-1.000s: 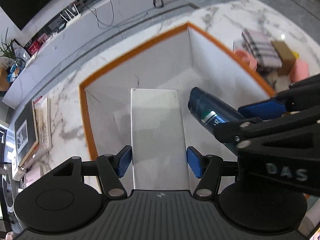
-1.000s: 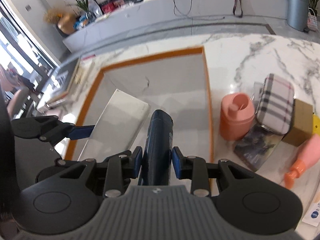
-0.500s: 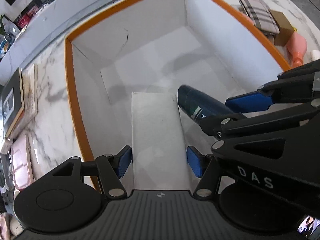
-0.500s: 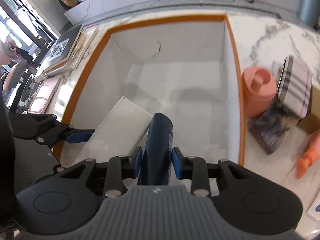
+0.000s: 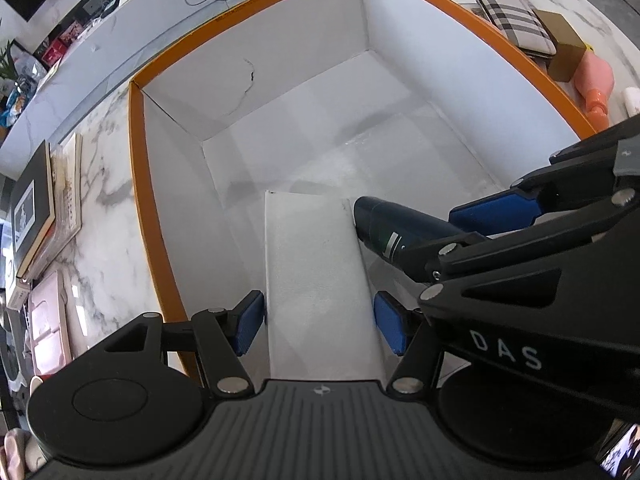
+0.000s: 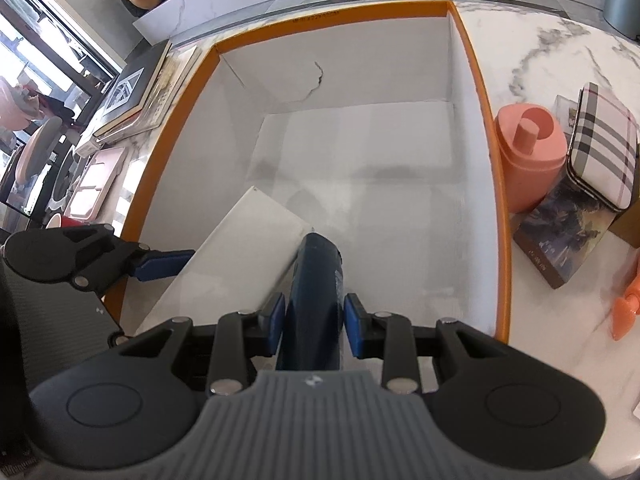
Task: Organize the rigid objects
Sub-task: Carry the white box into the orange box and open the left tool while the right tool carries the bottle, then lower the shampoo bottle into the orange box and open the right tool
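A marble table (image 6: pixel 560 60) carries an orange-rimmed box (image 5: pixel 136 184), white inside. Both grippers reach down into it: the left gripper (image 5: pixel 318 322), jaws wide, holds a flat white box (image 5: pixel 316 272); the right gripper (image 6: pixel 314 330), jaws narrow, clamps a dark blue bottle (image 6: pixel 316 276). Both long axes point toward the box floor, side by side, nearly touching.

Orange-rimmed white bin (image 5: pixel 138 184), white box (image 5: pixel 316 280), navy bottle (image 6: pixel 316 280), plaid case (image 6: pixel 604 148), pink jug (image 6: pixel 528 152)
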Tool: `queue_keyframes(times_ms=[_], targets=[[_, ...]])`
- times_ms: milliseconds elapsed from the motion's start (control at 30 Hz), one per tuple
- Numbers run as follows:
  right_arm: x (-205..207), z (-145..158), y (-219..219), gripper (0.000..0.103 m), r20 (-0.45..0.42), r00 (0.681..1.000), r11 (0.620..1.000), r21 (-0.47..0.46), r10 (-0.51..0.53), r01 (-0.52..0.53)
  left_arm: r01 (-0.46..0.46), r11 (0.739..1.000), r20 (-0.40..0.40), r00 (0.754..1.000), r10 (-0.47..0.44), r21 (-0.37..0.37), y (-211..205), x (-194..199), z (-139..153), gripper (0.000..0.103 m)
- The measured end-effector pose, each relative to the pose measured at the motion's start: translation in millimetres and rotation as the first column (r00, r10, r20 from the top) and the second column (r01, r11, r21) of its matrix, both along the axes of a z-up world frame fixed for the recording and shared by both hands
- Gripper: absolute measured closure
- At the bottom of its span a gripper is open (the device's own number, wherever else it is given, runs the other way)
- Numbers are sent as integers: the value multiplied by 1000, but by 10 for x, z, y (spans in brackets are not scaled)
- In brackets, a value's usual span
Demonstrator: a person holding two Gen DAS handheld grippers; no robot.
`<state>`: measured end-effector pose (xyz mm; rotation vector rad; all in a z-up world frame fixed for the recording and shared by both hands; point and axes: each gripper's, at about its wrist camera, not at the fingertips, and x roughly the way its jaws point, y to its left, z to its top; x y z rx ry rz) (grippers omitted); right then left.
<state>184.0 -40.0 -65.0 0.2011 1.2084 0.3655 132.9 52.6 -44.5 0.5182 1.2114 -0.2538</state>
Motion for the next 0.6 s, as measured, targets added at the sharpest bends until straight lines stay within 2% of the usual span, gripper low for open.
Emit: queue_keyframes(times_ms=[100, 267, 467, 600], targets=[[0, -23, -3, 71, -13, 1000, 1000, 10, 3, -3, 13, 1000, 6, 1000, -13, 8, 5, -18, -1, 30], [-5, -40, 15, 72, -16, 1000, 1000, 9, 4, -4, 6, 1000, 22, 1000, -5, -26, 97, -26, 96, 29], [13, -42, 16, 71, -19, 1000, 1000, 2, -2, 2, 23, 993, 66, 998, -15, -116, 288, -96, 347, 30], [23, -46, 34, 71, -15, 1000, 1000, -5, -6, 5, 28, 980, 142, 990, 0, -199, 455, -188, 564, 30]])
